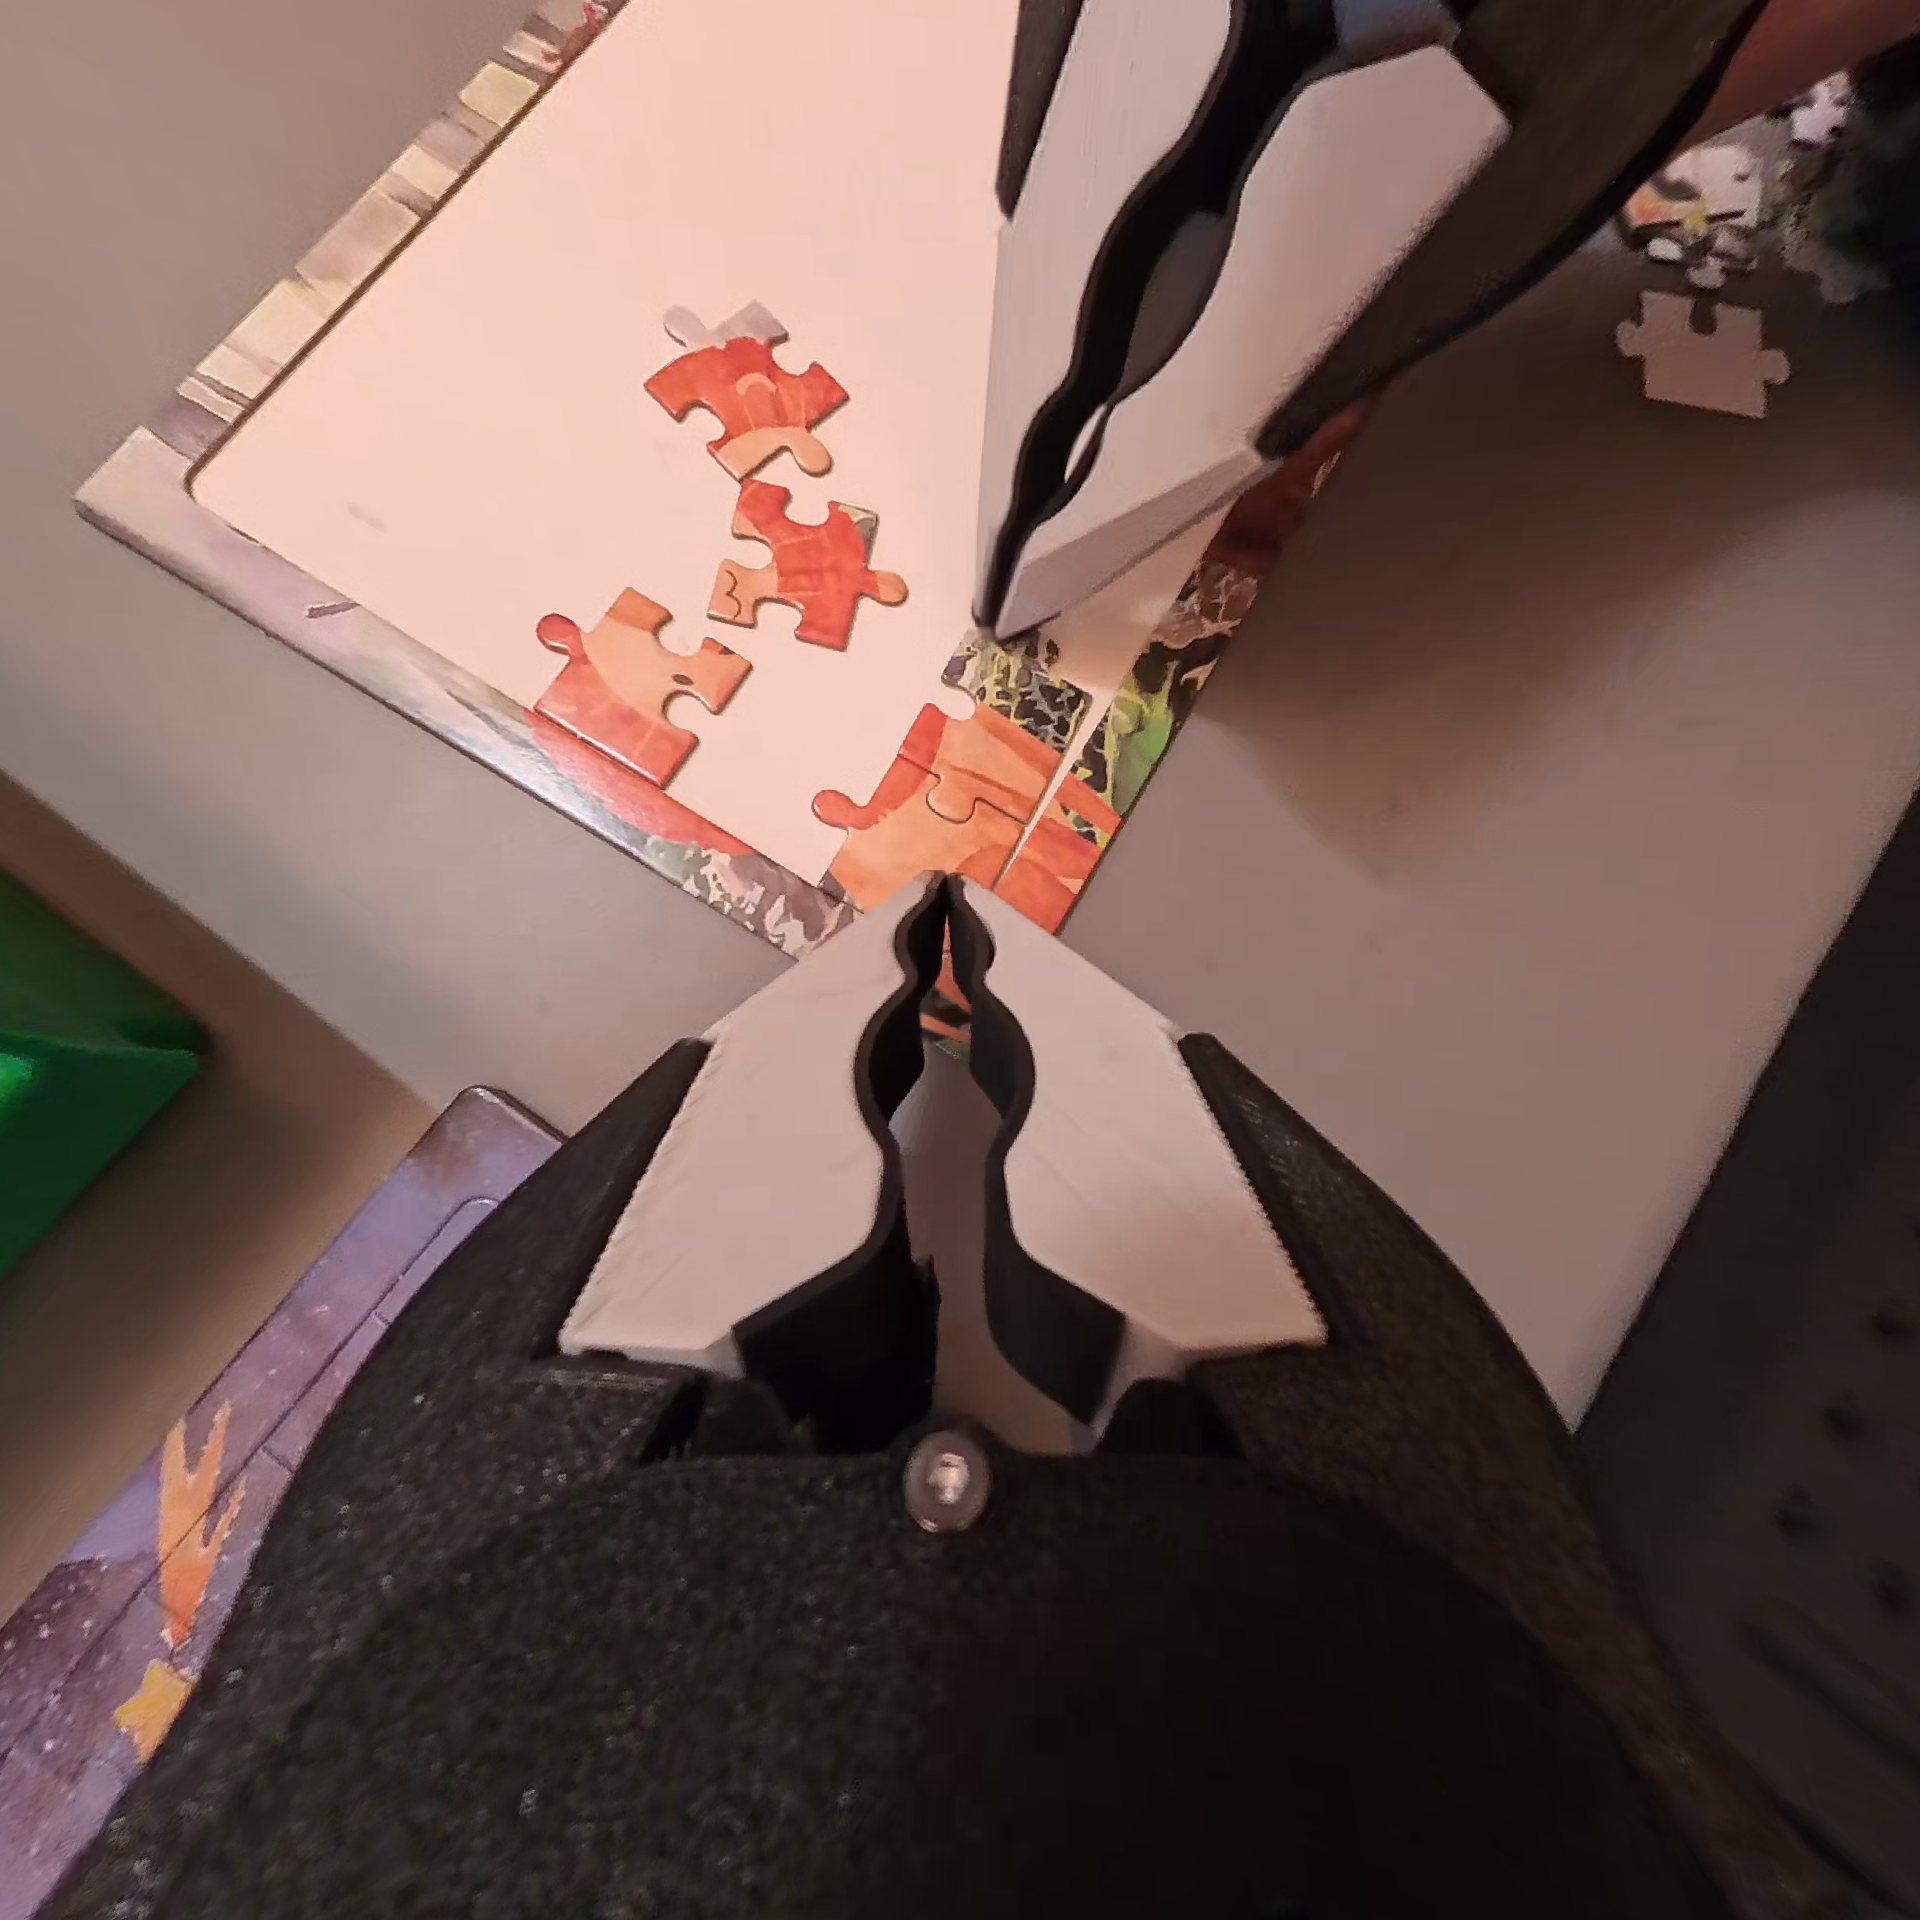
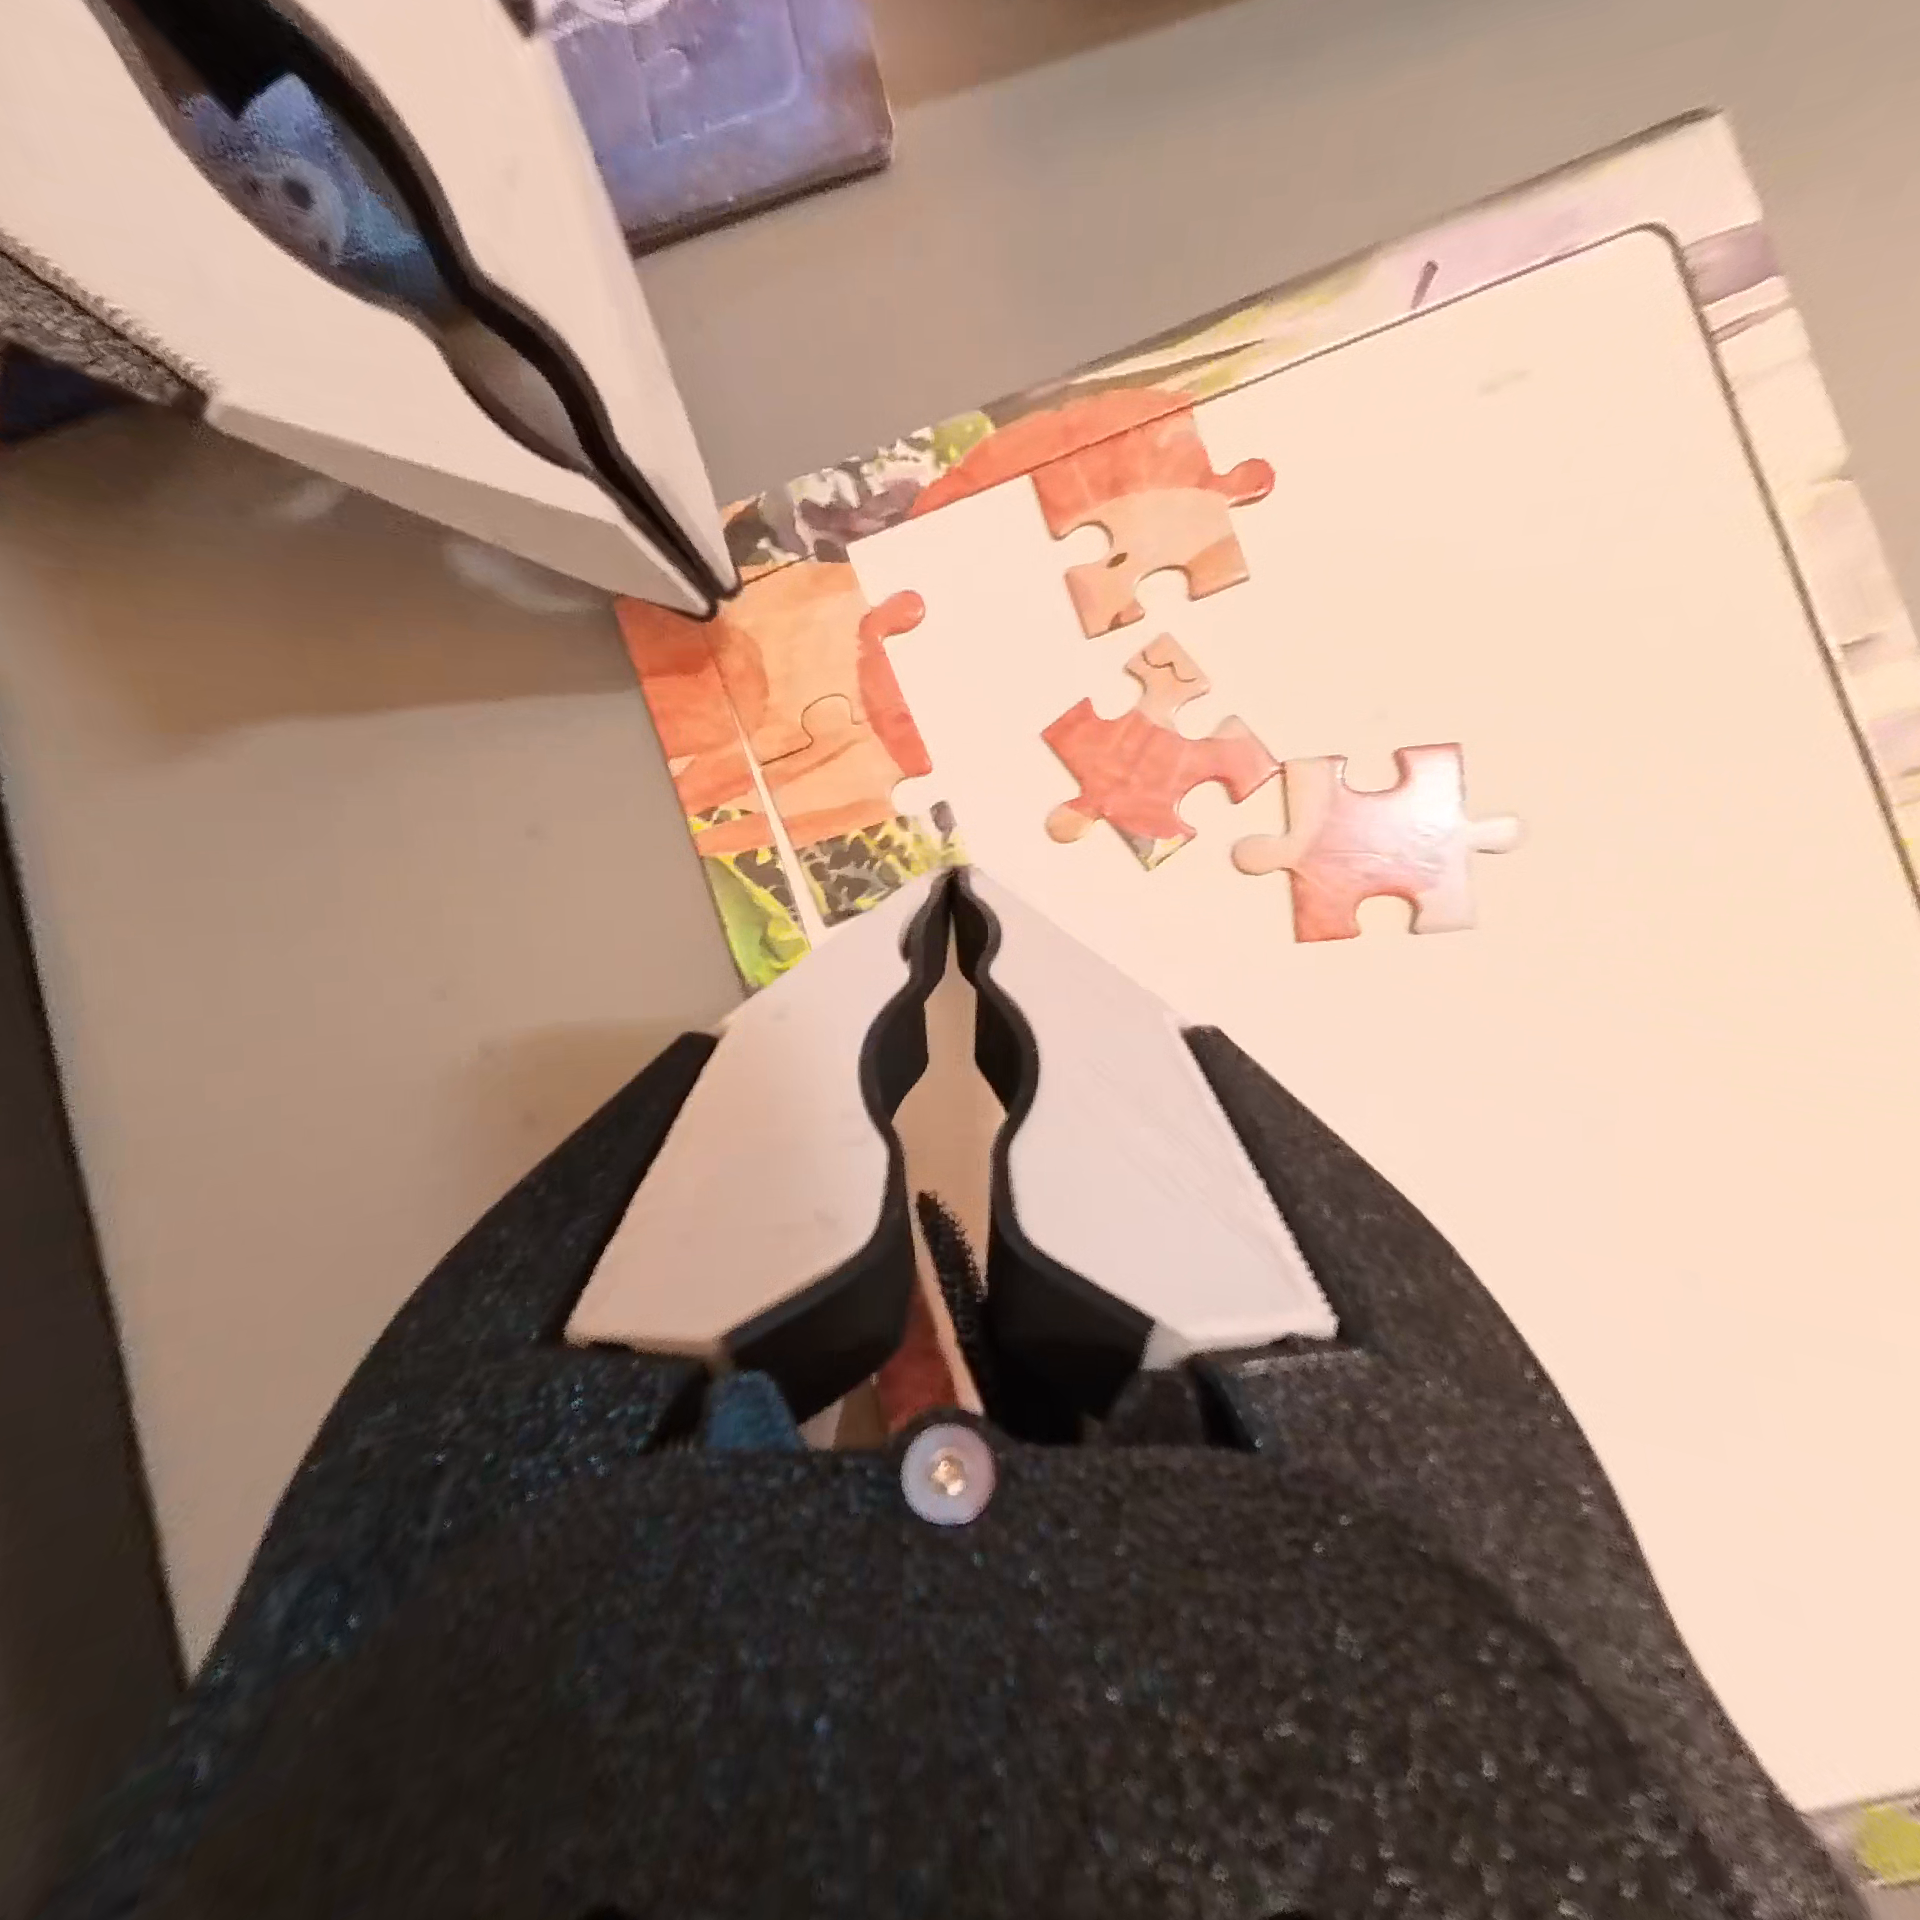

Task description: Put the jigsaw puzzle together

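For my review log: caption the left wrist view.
Both shut tongs press joined corner pieces in the tray.

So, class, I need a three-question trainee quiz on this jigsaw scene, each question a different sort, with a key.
1. True or false: the left gripper is open wide.
2. How many loose orange pieces lie on the puzzle tray away from the joined corner pieces? A two, B three, C five.
3. Fill in: the right gripper has its tips at the ______ of the joined corner pieces.

Key: 1 false, it is shut. 2 B. 3 edge.
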`<state>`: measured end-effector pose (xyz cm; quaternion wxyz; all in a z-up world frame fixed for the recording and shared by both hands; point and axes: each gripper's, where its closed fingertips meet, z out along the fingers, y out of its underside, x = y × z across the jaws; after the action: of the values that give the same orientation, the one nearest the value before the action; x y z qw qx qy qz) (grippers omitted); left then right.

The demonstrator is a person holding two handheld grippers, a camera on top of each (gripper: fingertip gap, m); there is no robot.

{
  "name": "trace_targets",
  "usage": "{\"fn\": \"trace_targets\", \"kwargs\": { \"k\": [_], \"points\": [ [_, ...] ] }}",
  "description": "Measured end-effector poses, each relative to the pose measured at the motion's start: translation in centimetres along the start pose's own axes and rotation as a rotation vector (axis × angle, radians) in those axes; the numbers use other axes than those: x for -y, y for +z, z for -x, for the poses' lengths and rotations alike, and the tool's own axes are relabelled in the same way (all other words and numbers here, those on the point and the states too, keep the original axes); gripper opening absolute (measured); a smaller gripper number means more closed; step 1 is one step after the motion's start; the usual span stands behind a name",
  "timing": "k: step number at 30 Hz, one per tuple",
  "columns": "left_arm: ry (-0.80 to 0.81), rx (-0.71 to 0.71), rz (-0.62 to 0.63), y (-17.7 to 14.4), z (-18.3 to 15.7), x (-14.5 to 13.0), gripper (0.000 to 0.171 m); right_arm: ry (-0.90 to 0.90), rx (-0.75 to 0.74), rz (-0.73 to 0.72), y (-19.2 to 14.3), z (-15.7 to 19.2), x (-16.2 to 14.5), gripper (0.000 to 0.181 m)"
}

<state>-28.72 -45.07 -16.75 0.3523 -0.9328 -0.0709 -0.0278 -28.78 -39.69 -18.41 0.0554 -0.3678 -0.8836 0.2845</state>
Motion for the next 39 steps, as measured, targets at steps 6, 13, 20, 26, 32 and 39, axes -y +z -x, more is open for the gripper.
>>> {"fn": "trace_targets", "kwargs": {
  "k": [6,13,20,26,32,39],
  "points": [
    [0.017,0.050,0.086,-0.5,0.8,-1.8,0.000,-0.014,0.050,0.027,-0.1,1.2,-0.2,0.000],
    [-0.006,0.082,0.123,-0.6,1.7,-2.8,0.000,-0.012,-0.003,0.040,-0.1,0.1,-0.5,0.000],
    [-0.015,0.080,0.122,-0.4,1.7,-2.7,0.000,-0.027,-0.008,0.044,-0.2,0.3,-0.5,0.000],
    [0.010,0.089,0.036,0.2,1.2,-0.2,0.000,-0.030,0.061,-0.015,-0.3,1.6,0.7,0.000],
    [0.005,0.055,0.065,1.3,0.5,-0.7,0.000,-0.057,0.102,-0.014,0.9,2.9,0.7,0.000],
    [-0.010,0.052,0.048,1.4,0.5,-0.7,0.000,-0.005,0.094,-0.007,0.9,2.9,0.7,0.000]
  ]
}}
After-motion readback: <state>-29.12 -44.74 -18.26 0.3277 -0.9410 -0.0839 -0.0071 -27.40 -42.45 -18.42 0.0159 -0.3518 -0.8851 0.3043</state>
